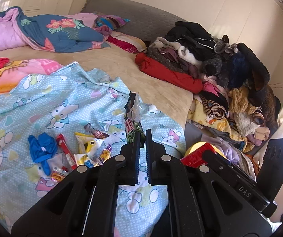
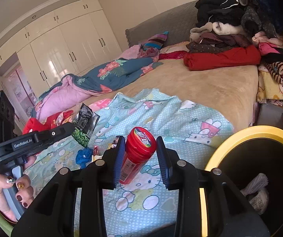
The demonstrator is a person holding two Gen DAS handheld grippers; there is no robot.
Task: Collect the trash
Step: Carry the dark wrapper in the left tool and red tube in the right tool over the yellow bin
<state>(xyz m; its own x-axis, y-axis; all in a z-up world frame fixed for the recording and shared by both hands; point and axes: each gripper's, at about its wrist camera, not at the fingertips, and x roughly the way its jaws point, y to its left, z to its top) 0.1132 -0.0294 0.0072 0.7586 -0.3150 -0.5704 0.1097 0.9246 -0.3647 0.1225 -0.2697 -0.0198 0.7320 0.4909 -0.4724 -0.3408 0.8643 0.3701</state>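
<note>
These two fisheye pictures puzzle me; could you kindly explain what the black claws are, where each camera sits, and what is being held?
No robot arm here: a person holds a handheld two-finger gripper in each hand, each with a camera looking along its fingers. The left view shows the left gripper pinching a green-pea snack packet. The right view shows the right gripper around a red bottle, beside a yellow-rimmed bin, plus the person's hand on the other gripper's handle. Below lies a Hello Kitty sheet strewn with wrappers and a blue glove. A clothes pile sits further along the bed.
</note>
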